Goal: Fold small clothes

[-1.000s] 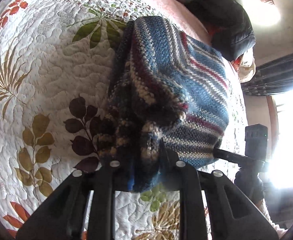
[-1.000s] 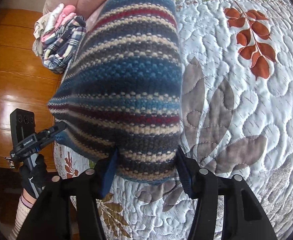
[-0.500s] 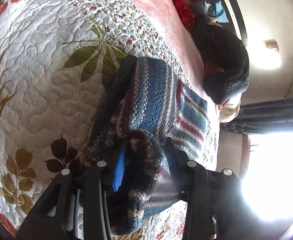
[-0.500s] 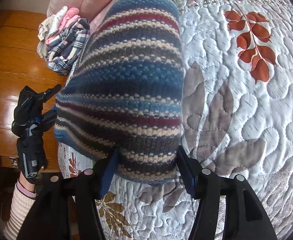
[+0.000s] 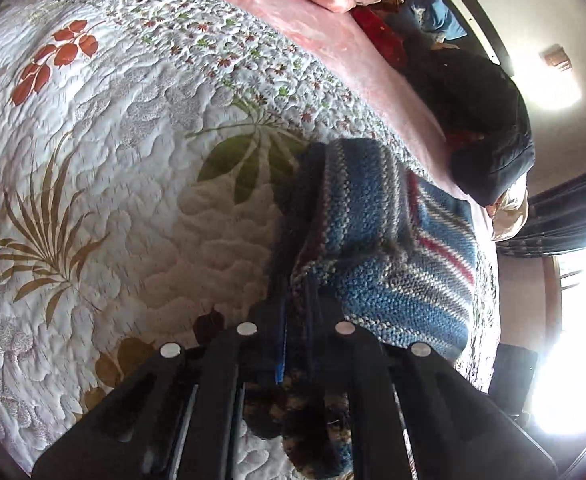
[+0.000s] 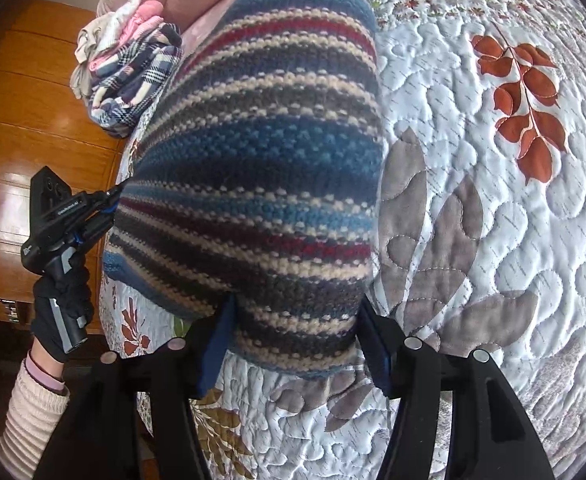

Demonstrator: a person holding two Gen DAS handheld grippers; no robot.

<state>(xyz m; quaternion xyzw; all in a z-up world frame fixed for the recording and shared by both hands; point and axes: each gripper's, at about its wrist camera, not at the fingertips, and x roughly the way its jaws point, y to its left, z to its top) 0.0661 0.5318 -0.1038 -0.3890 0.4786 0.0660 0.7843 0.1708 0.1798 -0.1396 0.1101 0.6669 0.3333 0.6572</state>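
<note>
A striped knit garment [image 5: 393, 280] in blue, red, cream and grey lies on the leaf-print quilt [image 5: 133, 200]. My left gripper [image 5: 295, 320] is shut on its near edge, with a bunch of knit pinched between the narrow fingers. In the right wrist view the same knit garment [image 6: 261, 160] stretches away from my right gripper [image 6: 295, 320], whose fingers stand wide apart with the garment's near end lying between them. The left gripper [image 6: 109, 200] shows there too, clamped on the garment's left edge and held by a gloved hand [image 6: 61, 312].
A pile of plaid and pink clothes [image 6: 133, 76] sits at the quilt's far left corner. A pink blanket [image 5: 333, 40] and a dark jacket [image 5: 481, 128] lie beyond the knit. Wooden furniture [image 6: 21, 120] borders the bed's left side. Bare quilt [image 6: 493, 240] extends to the right.
My left gripper's fingers closed tighter on the knit edge and swung up along the garment's left side. The right gripper kept the same wide stance.
</note>
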